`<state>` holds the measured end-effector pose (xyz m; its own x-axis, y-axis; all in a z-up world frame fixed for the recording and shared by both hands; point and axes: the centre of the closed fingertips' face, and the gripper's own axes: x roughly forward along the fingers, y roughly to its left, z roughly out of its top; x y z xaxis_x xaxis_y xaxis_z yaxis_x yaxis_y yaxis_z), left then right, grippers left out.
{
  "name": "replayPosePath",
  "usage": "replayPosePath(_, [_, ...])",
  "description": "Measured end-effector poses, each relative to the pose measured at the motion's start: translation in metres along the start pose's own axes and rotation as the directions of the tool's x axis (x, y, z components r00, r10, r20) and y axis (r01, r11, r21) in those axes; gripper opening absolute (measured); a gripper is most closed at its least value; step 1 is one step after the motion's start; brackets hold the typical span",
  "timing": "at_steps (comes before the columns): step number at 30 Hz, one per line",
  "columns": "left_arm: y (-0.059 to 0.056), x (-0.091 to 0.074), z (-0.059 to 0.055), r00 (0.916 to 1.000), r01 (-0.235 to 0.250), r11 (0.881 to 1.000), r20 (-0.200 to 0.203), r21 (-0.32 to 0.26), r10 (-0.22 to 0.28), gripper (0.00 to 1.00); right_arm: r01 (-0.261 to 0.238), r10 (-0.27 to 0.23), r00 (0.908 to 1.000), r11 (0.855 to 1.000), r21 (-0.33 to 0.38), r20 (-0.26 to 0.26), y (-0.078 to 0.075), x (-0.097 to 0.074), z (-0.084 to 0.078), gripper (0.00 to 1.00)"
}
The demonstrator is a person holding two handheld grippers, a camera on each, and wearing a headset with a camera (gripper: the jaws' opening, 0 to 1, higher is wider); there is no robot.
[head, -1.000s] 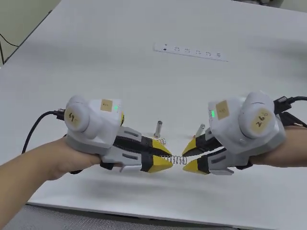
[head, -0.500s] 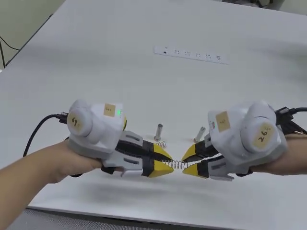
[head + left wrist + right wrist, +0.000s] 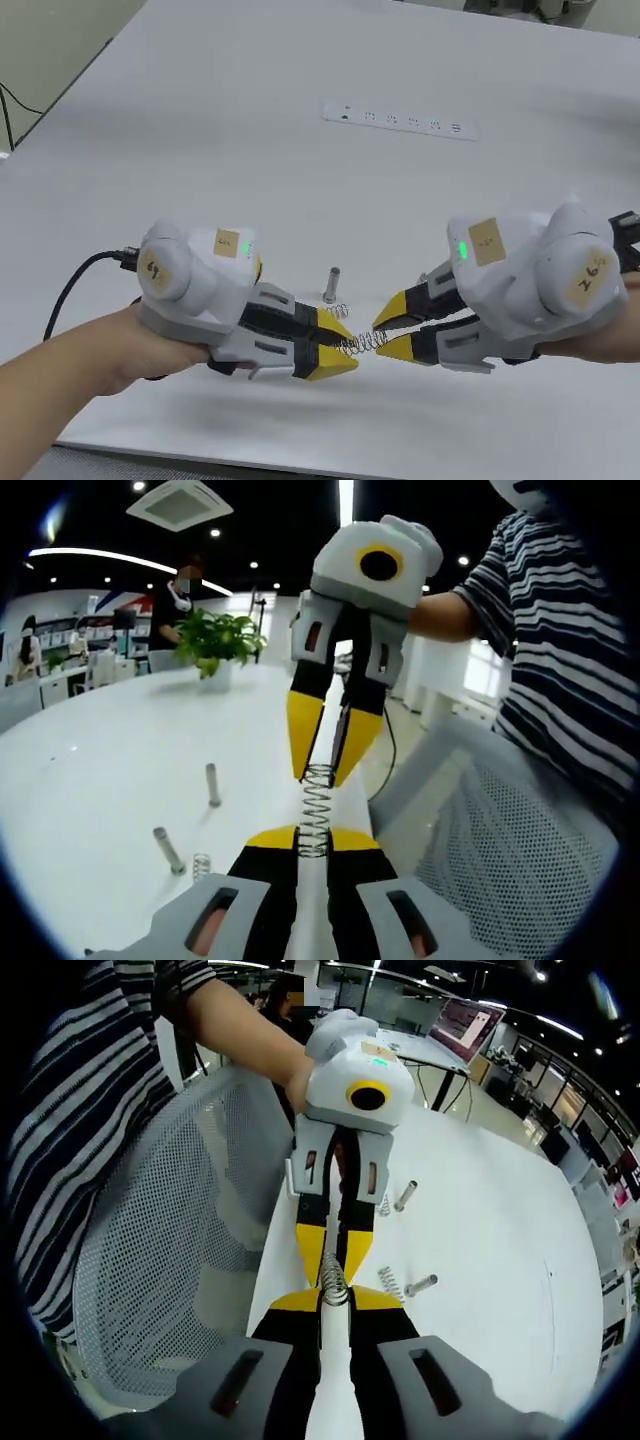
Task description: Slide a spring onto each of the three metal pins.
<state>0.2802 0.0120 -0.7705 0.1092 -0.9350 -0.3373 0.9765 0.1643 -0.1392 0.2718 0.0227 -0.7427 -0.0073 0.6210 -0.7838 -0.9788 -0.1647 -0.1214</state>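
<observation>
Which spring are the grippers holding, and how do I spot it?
Look at the near edge of the white table, where the left gripper and right gripper point yellow tips at each other. The spring runs between their tips, up in the air, while a loose spring lies on the table by a pin.

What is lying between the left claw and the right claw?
A spring spans the gap, one end in the left claw, the other in the right claw, clearest in the head view.
</observation>
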Motion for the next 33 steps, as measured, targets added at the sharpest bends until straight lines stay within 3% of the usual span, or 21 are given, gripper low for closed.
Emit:
replayPosePath(3, [0.002, 0.001, 0.001, 0.9999, -0.011, 1.0, -0.004, 0.009, 0.011, 0.02, 0.008, -0.008, 0.9998, 1.0, -0.028, -0.017, -0.001, 0.002, 0.001, 0.06])
replayPosePath(17, [0.002, 0.001, 0.005, 0.9998, -0.019, 1.0, 0.008, 0.012, 0.019, 0.02, 0.025, -0.025, 0.998, 1.0, -0.003, 0.057, -0.002, 0.0, 0.012, 0.06])
replayPosePath(20, [0.0, 0.003, 0.006, 0.9998, -0.014, 1.0, 0.013, 0.015, 0.014, 0.02, 0.019, -0.023, 0.9925, 0.999, 0.038, 0.12, -0.001, 0.0, 0.021, 0.07])
replayPosePath(33, [-0.002, 0.003, 0.005, 0.9998, -0.022, 0.999, -0.001, 0.024, 0.022, 0.03, 0.061, -0.061, 0.9846, 0.998, 0.004, 0.164, -0.001, 0.005, 0.027, 0.06])
